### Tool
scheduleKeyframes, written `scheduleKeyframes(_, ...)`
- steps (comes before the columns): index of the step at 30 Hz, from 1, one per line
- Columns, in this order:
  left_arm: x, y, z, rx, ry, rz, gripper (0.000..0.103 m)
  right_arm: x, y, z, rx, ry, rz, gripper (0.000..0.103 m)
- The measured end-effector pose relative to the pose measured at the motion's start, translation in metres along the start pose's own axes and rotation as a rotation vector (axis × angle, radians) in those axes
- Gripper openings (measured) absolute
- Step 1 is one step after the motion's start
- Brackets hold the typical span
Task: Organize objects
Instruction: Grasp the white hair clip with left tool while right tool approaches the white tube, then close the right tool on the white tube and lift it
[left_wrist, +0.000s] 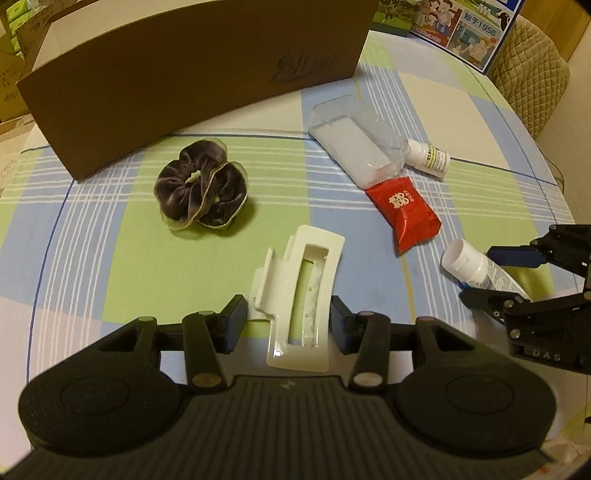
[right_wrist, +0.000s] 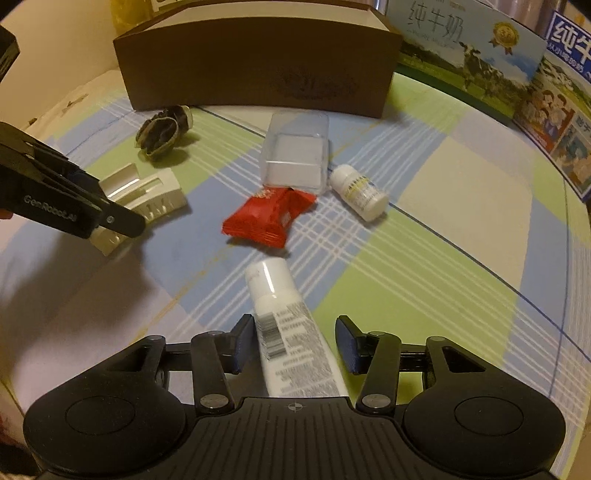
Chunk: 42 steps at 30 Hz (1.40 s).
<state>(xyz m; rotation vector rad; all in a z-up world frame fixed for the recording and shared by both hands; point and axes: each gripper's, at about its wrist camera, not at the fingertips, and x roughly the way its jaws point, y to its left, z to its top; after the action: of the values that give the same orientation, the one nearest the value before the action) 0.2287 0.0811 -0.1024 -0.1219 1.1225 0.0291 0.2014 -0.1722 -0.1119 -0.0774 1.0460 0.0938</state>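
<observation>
White hair clip (left_wrist: 301, 299) sits betw. my left hand-held gripper (left_wrist: 289, 325) pads, clamped. White tube (right_wrist: 291, 332) lies in my right hand-held gripper (right_wrist: 295, 343); left pad touches, right pad apart, so grip unclear. Red packet (right_wrist: 269, 216) just ahead on counter (right_wrist: 424, 266), brown box (right_wrist: 258, 70) beyond.

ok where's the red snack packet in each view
Left wrist view: red snack packet lies right of centre, just below the clear plastic box.
Right wrist view: red snack packet lies near the centre, just below the same clear plastic box.
Shared landmark: the brown cardboard box across the far end of the table in both.
</observation>
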Motion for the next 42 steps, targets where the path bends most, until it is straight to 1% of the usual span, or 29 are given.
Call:
scheduleKeyframes(7, 0.000, -0.001, 0.001, 0.013, -0.011, 0.009, 0.047, 0.000, 0.005, 0.000, 0.021, -0.004, 0.007, 0.036)
scheduleKeyframes(9, -0.001, -0.001, 0.002, 0.014, -0.017, 0.017, 0.050, 0.000, 0.005, 0.000, 0.029, -0.002, 0.007, 0.036)
scheduleKeyframes(17, 0.000, -0.004, 0.006, 0.053, -0.028, 0.028, 0.050, 0.000, 0.006, 0.000, 0.049, 0.002, 0.004, 0.035)
scheduleKeyframes(20, 0.003, -0.006, 0.006, 0.066, -0.026, 0.033, 0.047, 0.000, 0.005, 0.000, 0.052, 0.003, 0.007, 0.035)
scheduleKeyframes(21, 0.003, -0.006, 0.006, 0.063, -0.023, 0.031, 0.044, 0.000, 0.005, 0.000, 0.055, 0.004, 0.008, 0.035)
scheduleKeyframes(22, 0.003, -0.006, 0.006, 0.058, -0.022, 0.021, 0.040, 0.000, 0.004, 0.000, 0.059, 0.005, 0.009, 0.035)
scheduleKeyframes(32, -0.001, -0.003, 0.003, 0.030, -0.026, 0.026, 0.039, 0.000, 0.004, 0.000, 0.054, 0.000, 0.014, 0.034)
scheduleKeyframes(42, -0.013, 0.004, 0.002, -0.002, -0.027, 0.025, 0.039, 0.000, 0.005, 0.003, 0.034, 0.019, 0.031, 0.032)
